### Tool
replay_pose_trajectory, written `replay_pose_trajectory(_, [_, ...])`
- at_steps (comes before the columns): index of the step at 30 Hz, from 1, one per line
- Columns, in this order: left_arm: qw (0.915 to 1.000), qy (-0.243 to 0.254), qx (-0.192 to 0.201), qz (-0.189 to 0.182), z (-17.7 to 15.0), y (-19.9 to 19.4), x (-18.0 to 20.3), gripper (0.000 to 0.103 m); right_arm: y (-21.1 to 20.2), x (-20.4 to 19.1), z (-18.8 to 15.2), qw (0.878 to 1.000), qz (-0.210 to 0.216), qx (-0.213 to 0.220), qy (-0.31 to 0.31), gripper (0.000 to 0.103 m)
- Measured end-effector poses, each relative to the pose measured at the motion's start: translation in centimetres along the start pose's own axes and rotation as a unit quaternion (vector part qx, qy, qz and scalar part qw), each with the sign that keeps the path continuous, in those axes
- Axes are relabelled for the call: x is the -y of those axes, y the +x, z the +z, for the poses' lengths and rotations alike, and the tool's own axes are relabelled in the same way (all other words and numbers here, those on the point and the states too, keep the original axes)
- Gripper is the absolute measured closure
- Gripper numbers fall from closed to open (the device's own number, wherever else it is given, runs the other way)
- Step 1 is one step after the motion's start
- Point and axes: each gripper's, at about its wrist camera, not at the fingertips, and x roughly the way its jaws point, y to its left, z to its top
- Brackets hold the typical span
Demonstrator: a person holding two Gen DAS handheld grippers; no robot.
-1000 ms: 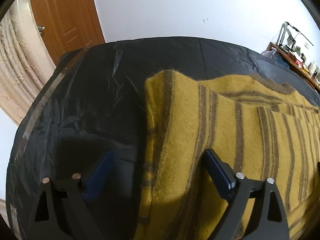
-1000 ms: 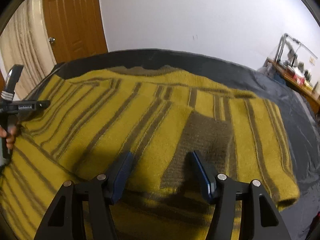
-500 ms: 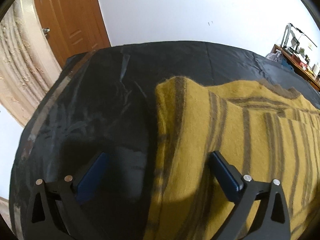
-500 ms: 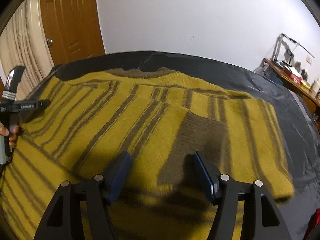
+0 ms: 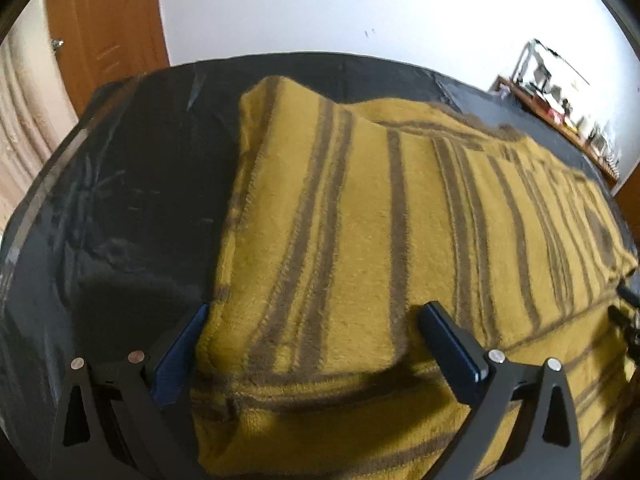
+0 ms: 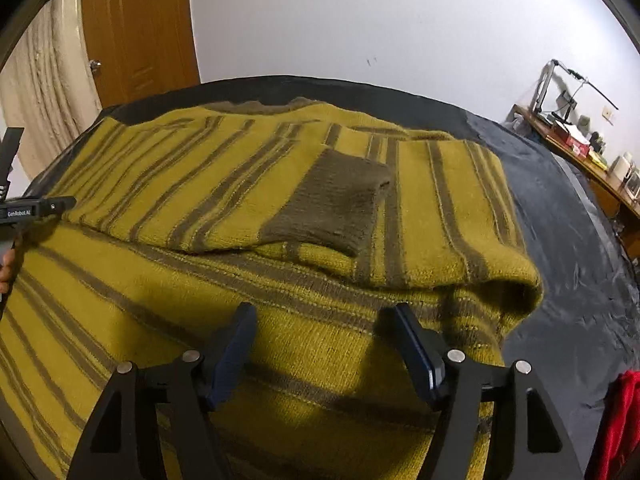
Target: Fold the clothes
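Both tongs, left tongs [image 5: 312, 344] and right tongs [image 6: 324, 344], hang spread, just widening, nothing pinched; soft, floppy sweater [image 6: 280, 200] wants gripping at its six-o'clock fold corners.

Right tool [image 6: 320, 340] jaws apart, just been opening, over striped yellow sweater [image 6: 280, 208] on black sheet [image 6: 560, 220].

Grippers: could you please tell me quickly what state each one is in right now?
Left gripper: open, opening wider, over the sweater.
Right gripper: open, opening wider, holding nothing.

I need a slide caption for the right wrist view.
Open right gripper above a folded yellow striped sweater on a black sheet.
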Motion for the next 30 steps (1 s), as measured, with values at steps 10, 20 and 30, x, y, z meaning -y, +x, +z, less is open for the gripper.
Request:
replay_pose_trajectory(10, [0.9999,0.005,0.017,0.0,1.1,1.1,0.0,0.0,0.6,0.0,0.7,1.0,-0.009,-0.004,0.011,0.02])
replay_pose_trajectory(20, [0.9999,0.002,0.01,0.003,2.2,1.9,0.1,0.0,0.4,0.1,0.5,1.0,-0.005,-0.005,0.023,0.014])
replay_pose_trajectory(30, [0.9989,0.04,0.005,-0.025,-3.4,-4.9,1.3,0.0,-7.1,-2.0,-5.1,0.997,0.073,0.023,-0.014,0.014])
